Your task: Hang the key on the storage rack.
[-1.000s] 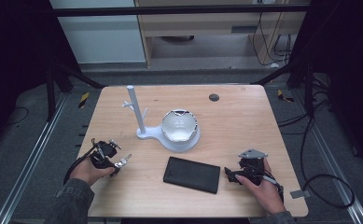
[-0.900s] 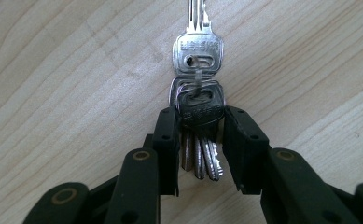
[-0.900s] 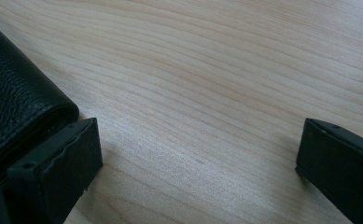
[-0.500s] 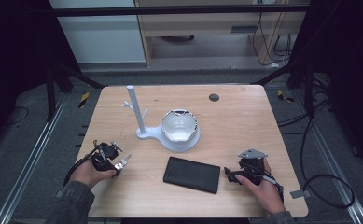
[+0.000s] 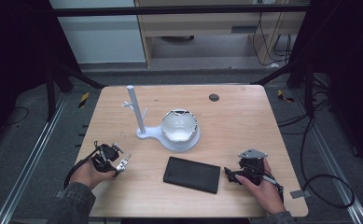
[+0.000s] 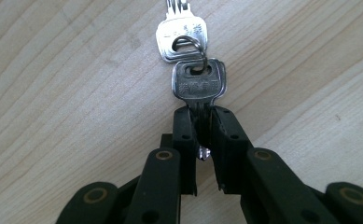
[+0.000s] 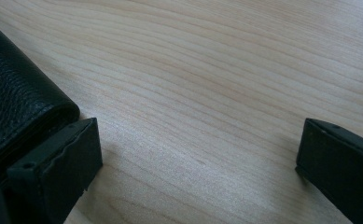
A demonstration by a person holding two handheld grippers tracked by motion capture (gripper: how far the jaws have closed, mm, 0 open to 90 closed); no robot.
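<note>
Two keys (image 6: 190, 56) on one ring, near left of the table (image 5: 244, 116): our left gripper (image 6: 201, 122) has just been closing and now pinches the nearer key's blade. Pick-up begun; lift and placing remain, perhaps on the white stand (image 5: 137, 112). Our right gripper (image 7: 198, 158) idles agape beside the black wallet (image 5: 192, 174).
</note>
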